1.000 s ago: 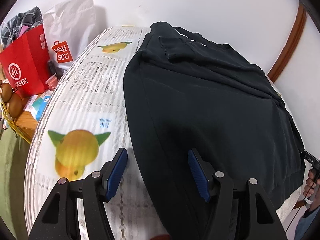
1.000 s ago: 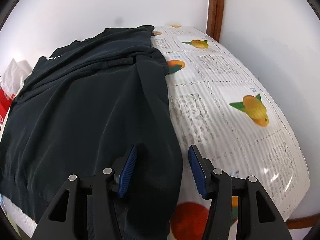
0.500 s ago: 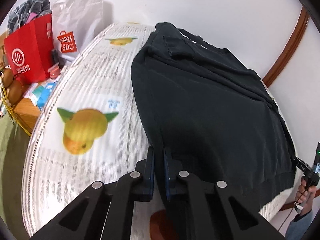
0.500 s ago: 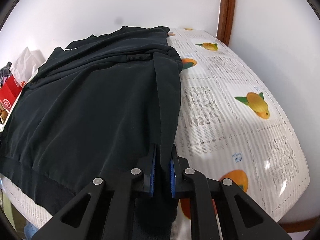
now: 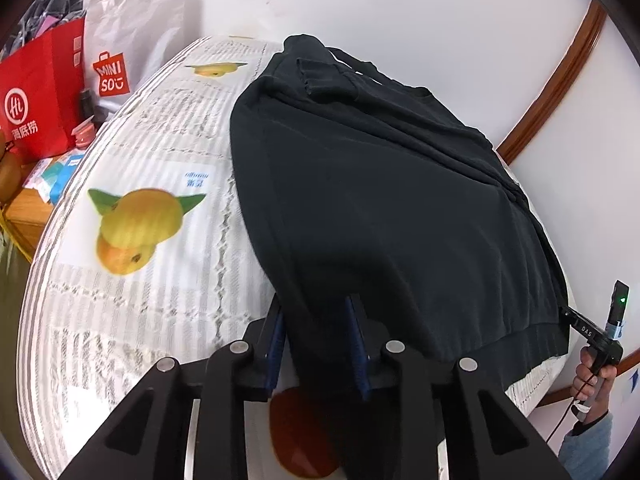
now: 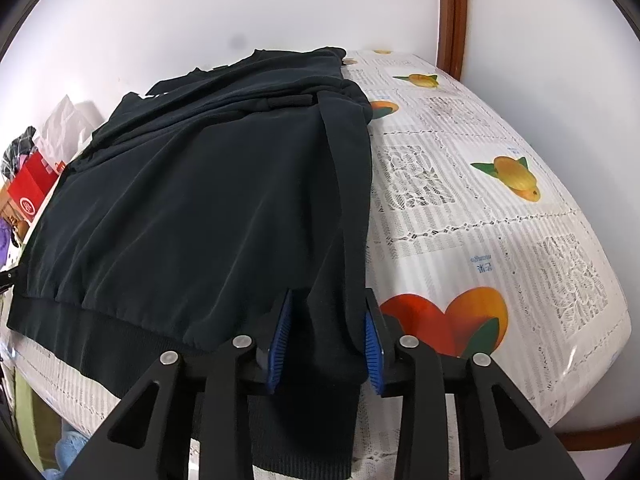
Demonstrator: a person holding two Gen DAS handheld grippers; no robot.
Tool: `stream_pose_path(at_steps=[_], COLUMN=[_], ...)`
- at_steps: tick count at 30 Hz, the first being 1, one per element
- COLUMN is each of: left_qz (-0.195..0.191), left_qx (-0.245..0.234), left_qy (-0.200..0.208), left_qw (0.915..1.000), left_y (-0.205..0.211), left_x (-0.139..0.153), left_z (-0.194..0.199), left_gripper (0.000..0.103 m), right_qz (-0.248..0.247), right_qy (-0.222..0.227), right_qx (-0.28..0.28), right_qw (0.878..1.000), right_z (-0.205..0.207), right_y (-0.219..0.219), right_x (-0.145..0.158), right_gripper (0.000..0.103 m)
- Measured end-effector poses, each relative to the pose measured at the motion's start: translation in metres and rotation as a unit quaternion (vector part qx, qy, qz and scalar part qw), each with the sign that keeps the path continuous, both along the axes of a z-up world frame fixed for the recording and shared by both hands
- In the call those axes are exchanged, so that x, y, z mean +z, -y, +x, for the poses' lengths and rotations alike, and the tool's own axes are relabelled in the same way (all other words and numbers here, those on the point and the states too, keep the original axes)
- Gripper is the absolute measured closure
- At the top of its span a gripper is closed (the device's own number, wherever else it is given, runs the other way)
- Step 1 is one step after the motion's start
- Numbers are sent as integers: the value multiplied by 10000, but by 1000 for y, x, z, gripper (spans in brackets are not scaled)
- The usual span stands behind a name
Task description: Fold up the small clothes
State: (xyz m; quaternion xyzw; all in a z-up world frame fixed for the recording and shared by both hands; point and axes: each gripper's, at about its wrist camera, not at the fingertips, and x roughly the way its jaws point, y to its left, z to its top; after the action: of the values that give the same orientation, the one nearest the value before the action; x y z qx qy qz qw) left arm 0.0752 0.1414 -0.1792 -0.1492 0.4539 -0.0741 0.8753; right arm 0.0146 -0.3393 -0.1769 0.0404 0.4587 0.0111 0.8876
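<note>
Sleeves of black knit sweatshirt (image 5: 380,200) lie folded inward; left gripper (image 5: 316,344) and right gripper (image 6: 326,344), jaws spread, straddle hem corners; body fold remains.

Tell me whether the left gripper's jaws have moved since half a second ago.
Yes. The left gripper had its jaws shut on the black sweatshirt; they now stand apart, straddling the hem.

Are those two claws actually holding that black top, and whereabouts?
Cannot be told: the black top's two hem corners lie between the jaws of the left gripper and right gripper, but both pairs stand partly apart.
</note>
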Motion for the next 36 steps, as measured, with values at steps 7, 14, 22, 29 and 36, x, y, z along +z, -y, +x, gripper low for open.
stream_pose_path(at_steps=[7, 14, 22, 29, 36], left_qz=[89, 605, 440, 654, 832], left_qx=[104, 201, 256, 37, 26], left_qy=[2, -7, 120, 432, 610], left_qw=[9999, 9980, 9986, 9969, 9947], left_y=[5, 13, 5, 18, 23], left_x=[1, 2, 15, 34, 44], left_z=[11, 7, -6, -24, -22], left_gripper=[76, 92, 96, 96, 96], right_qz=[30, -146, -155, -17, -15], right_qy=[99, 204, 356, 582, 641], right_qx=[-107, 24, -31, -106, -172], right_qw=[9999, 9997, 9992, 9982, 9978], right_z=[9, 13, 9, -9, -21], right_y=[-3, -10, -1, 8, 6], right_x=[-1, -2, 11, 29, 36], right_gripper=[66, 77, 95, 95, 95])
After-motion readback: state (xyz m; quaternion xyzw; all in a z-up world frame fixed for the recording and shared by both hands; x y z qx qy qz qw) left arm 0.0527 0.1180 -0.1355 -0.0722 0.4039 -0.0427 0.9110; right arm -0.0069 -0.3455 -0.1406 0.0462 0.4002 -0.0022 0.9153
